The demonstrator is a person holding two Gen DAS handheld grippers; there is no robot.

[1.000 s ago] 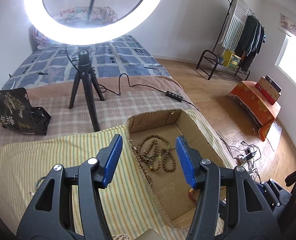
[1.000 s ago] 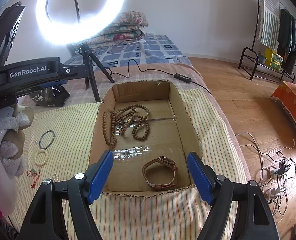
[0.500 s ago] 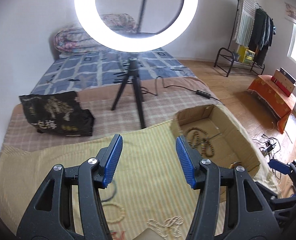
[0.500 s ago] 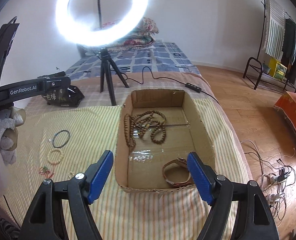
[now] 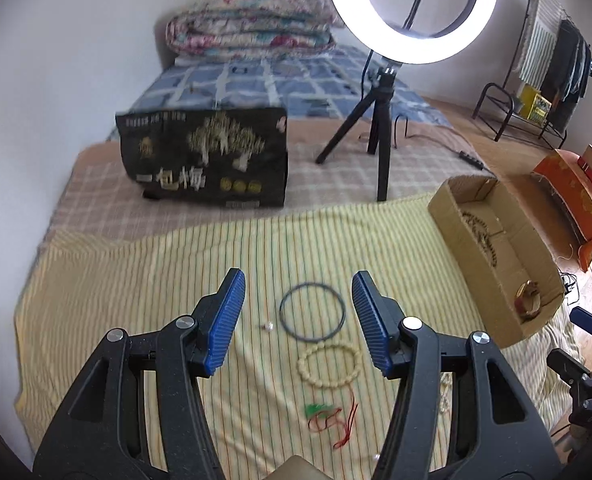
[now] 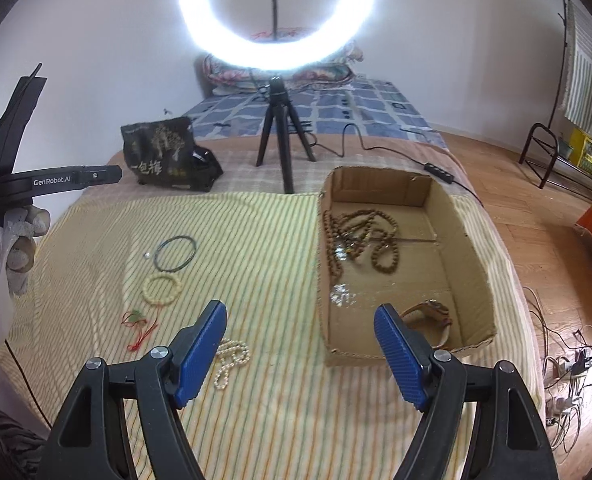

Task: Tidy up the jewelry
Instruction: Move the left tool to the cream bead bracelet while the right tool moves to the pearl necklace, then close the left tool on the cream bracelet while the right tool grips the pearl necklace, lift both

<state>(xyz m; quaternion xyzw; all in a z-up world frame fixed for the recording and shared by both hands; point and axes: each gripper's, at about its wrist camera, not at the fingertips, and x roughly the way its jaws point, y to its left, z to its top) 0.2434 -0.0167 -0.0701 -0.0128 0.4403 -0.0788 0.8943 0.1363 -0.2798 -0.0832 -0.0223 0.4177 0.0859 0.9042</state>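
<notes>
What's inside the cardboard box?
Inside the cardboard box lie long brown bead strands near the far end and a brown strap watch near the front. The right gripper's finger covers part of the watch, so that corner stays hidden.

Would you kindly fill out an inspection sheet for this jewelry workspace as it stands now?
Surface: striped cloth over a bed.
Job's things: cardboard box holds brown bead strands and a watch; on the cloth lie a dark ring, cream bracelet, red cord piece and pearl strand.
Clutter: black bag.
Grippers: left gripper open above the ring and bracelet, holding nothing; right gripper open, empty, near the box's front corner.
Cables: lamp cable behind the box; power strip wires on the floor.
Surroundings: ring light on tripod, folded quilts, clothes rack.
</notes>
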